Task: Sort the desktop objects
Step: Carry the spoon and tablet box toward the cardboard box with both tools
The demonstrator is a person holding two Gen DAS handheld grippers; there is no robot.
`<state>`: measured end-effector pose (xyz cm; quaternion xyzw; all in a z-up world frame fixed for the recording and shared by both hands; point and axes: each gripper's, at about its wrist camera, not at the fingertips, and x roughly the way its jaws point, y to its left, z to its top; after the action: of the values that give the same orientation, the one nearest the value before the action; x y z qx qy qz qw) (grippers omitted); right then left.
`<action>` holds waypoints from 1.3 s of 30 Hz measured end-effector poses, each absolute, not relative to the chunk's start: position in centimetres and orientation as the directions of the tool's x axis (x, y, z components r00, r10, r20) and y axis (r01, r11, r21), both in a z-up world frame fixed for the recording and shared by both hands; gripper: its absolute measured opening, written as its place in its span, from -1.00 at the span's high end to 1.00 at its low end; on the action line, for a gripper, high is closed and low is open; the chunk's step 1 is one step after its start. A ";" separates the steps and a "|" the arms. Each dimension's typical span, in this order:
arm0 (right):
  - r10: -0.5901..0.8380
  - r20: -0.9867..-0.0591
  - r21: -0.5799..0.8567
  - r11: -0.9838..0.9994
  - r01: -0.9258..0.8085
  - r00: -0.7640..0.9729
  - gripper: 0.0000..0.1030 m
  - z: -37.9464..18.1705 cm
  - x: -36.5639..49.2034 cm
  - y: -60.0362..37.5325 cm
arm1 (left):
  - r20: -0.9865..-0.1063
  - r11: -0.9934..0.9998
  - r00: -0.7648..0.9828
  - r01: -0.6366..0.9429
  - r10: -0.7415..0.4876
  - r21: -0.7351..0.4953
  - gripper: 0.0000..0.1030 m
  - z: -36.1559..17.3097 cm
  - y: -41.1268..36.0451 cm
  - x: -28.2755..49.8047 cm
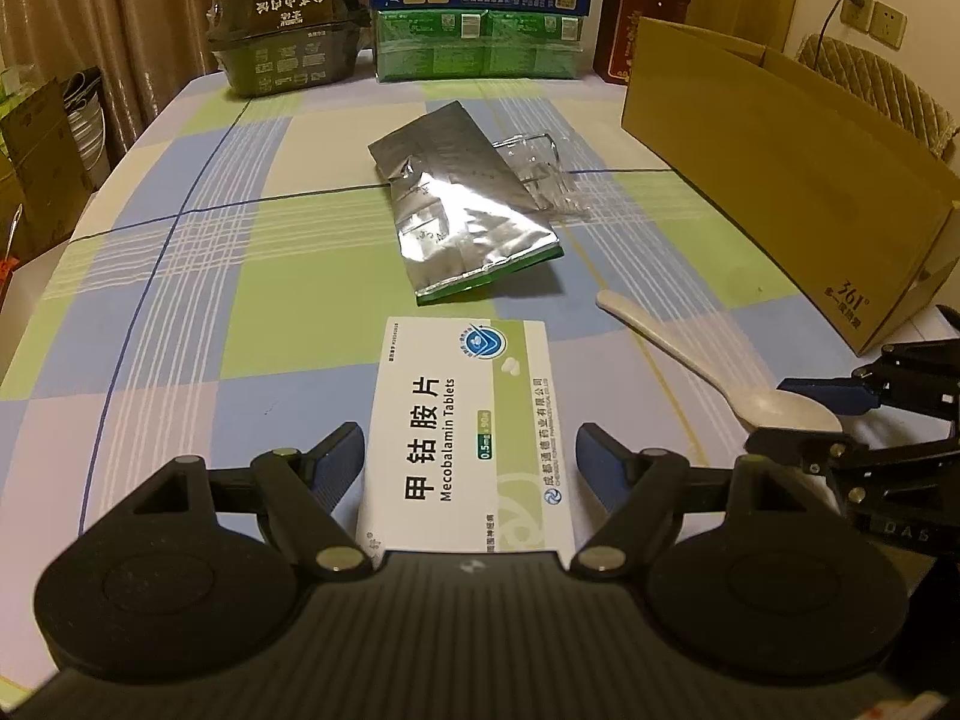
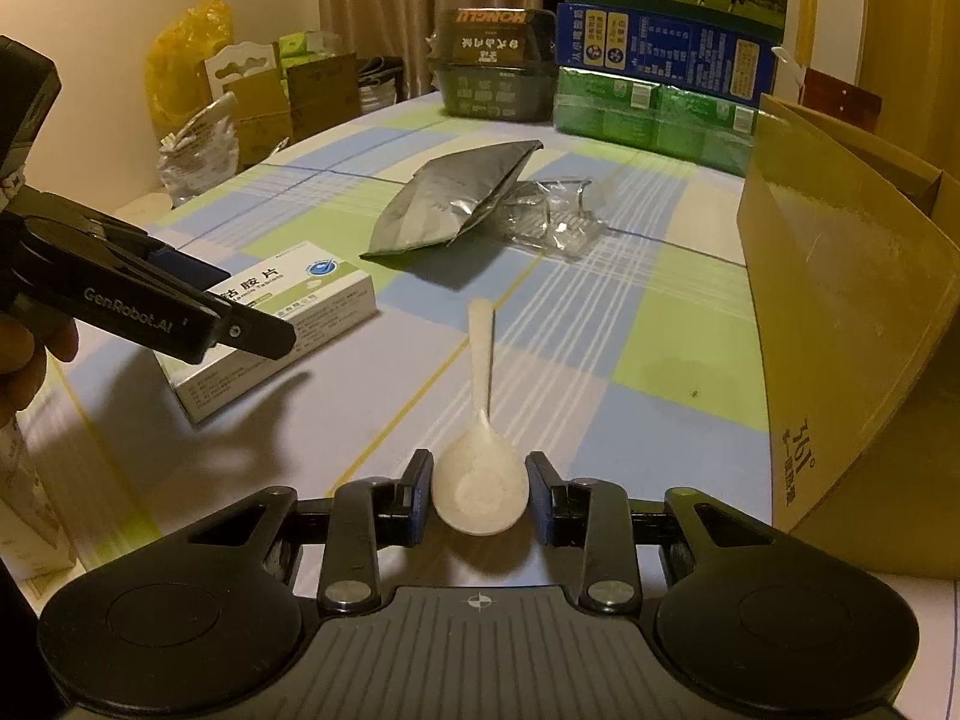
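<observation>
A white medicine box [image 1: 462,426] lies flat on the checked tablecloth. My left gripper [image 1: 471,456] straddles its near end, open, with a thin gap at each finger. The same box [image 2: 288,312] shows in the right wrist view under the left gripper [image 2: 180,306]. A white plastic spoon [image 2: 480,480] lies with its handle pointing away. My right gripper [image 2: 480,498] is shut on its bowl, with both pads against the sides. The spoon [image 1: 690,354] and the right gripper [image 1: 798,420] also appear at the lower right of the left wrist view.
A silver foil pouch [image 1: 462,204] and a clear plastic blister tray [image 1: 540,174] lie mid-table. An open cardboard box [image 2: 840,300] stands close on the right. A dark food container [image 1: 282,24] and stacked milk cartons [image 1: 480,0] line the far edge. A hand [image 2: 24,360] holds the left gripper.
</observation>
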<state>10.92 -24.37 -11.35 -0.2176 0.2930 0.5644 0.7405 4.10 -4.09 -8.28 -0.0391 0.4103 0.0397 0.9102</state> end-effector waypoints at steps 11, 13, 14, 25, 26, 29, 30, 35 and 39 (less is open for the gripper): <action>0.727 -0.651 0.002 0.289 -0.957 0.218 0.42 -11.0 10.7 -24.7 | -0.776 0.995 0.628 -0.100 0.060 -0.003 -0.29 -8.9 -4.5 4.9; 0.749 -0.621 0.004 0.301 -0.954 0.233 0.42 -10.4 10.6 -25.0 | -0.765 0.995 0.642 -0.097 0.056 -0.009 -0.29 -8.3 -4.7 4.7; 0.758 -0.607 0.010 0.308 -0.951 0.239 0.42 -10.1 10.6 -25.2 | -0.753 0.996 0.656 -0.092 0.053 -0.010 -0.29 -7.9 -4.8 4.5; 0.778 -0.565 0.021 0.347 -0.938 0.275 0.42 -8.4 9.5 -26.9 | -0.703 0.996 0.710 -0.079 0.027 -0.042 -0.29 -5.7 -5.8 2.8; 0.779 -0.563 0.024 0.350 -0.936 0.277 0.42 -8.2 9.4 -27.1 | -0.700 0.996 0.713 -0.081 0.026 -0.045 -0.29 -5.5 -6.0 2.6; 0.782 -0.549 0.025 0.367 -0.930 0.294 0.42 -7.5 9.1 -27.8 | -0.700 0.994 0.714 -0.087 0.019 -0.061 -0.29 -5.4 -6.6 2.3; 0.785 -0.543 0.030 0.374 -0.927 0.300 0.42 -7.0 9.1 -28.1 | -0.702 0.994 0.712 -0.088 0.019 -0.063 -0.29 -5.3 -6.9 2.2; 0.792 -0.514 0.029 0.400 -0.916 0.330 0.42 -4.8 9.0 -29.5 | -0.684 0.992 0.729 -0.105 0.027 -0.072 -0.29 -3.8 -7.7 1.9; 0.801 -0.487 0.036 0.417 -0.908 0.349 0.42 -2.8 9.0 -30.4 | -0.659 0.990 0.751 -0.114 0.032 -0.083 -0.29 -2.1 -8.4 1.3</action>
<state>8.96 -30.37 -2.83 -0.1213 0.2214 0.5261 0.8121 1.29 -8.39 -2.13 -0.0590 0.3505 0.0391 0.9339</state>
